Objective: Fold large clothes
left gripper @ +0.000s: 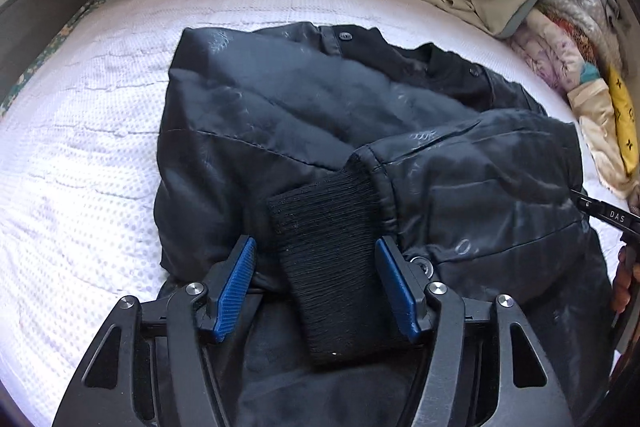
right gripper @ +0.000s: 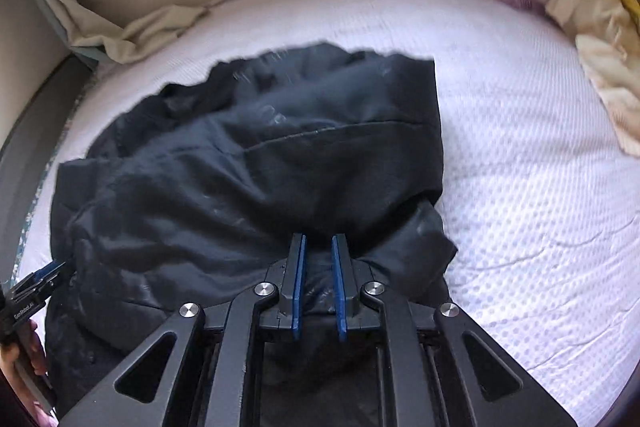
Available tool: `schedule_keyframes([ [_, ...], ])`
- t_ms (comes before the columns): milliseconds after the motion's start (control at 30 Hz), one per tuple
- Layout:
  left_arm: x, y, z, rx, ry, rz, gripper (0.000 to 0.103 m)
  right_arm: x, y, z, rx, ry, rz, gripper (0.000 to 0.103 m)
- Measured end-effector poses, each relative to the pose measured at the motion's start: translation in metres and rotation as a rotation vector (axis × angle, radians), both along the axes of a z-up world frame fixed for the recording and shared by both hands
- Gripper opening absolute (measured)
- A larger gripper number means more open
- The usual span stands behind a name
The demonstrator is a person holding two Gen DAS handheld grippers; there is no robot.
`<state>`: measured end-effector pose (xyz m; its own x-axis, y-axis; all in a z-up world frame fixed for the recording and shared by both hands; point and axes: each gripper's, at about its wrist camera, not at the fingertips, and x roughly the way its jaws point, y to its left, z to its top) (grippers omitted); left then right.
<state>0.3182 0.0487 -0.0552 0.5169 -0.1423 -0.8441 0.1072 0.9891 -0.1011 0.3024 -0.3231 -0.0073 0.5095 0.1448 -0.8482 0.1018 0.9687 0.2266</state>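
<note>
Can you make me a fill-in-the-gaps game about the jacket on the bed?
1. The black jacket lies on a ____ bedspread.
2. The knitted cuff sits between the blue pads of the ____ gripper.
3. The right gripper is shut on a fold of the ____.
4. The pads beside the cuff stand ____, not pressing it.

Missing words: white; left; jacket; open

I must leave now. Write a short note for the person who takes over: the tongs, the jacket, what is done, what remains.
Left tongs: open, the knit cuff lies loose between them.
Right tongs: shut on the jacket's near edge.
Jacket: on the white bed, partly folded, one sleeve laid across the body.
Left: finish the fold and flatten it.
</note>
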Motion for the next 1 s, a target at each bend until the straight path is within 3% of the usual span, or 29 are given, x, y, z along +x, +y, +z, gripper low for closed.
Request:
schedule_keyframes([
  [300, -0.003, -0.004, -0.014, 0.042, -0.013, -0.018, 0.067, -0.005, 0.024, -0.018, -0.186, -0.021, 0.056, 0.006],
  [567, -0.005, -0.005, -0.017, 0.057, -0.03, -0.016, 0.067, -0.007, 0.025, -0.023, -0.175, -0.044, 0.024, 0.005],
  [700, -0.007, -0.008, -0.012, 0.071, -0.035, -0.007, 0.067, -0.013, 0.019, -0.002, -0.148, -0.059, 0.003, 0.007],
  [767, -0.007, -0.008, -0.009, 0.074, -0.035, -0.002, 0.067, -0.024, 0.029, 0.025, -0.229, -0.136, 0.017, 0.013],
  [800, -0.007, -0.008, -0.008, 0.076, -0.035, 0.0, 0.067, -0.03, 0.034, 0.036, -0.243, -0.178, 0.029, 0.021],
  [867, -0.008, -0.009, -0.006, 0.085, -0.038, 0.0, 0.067, -0.044, 0.044, 0.06, -0.209, -0.253, 0.066, 0.026],
  [1000, -0.013, -0.015, 0.003, 0.121, -0.051, -0.001, 0.067, -0.054, 0.058, 0.063, -0.129, -0.239, 0.147, 0.026],
])
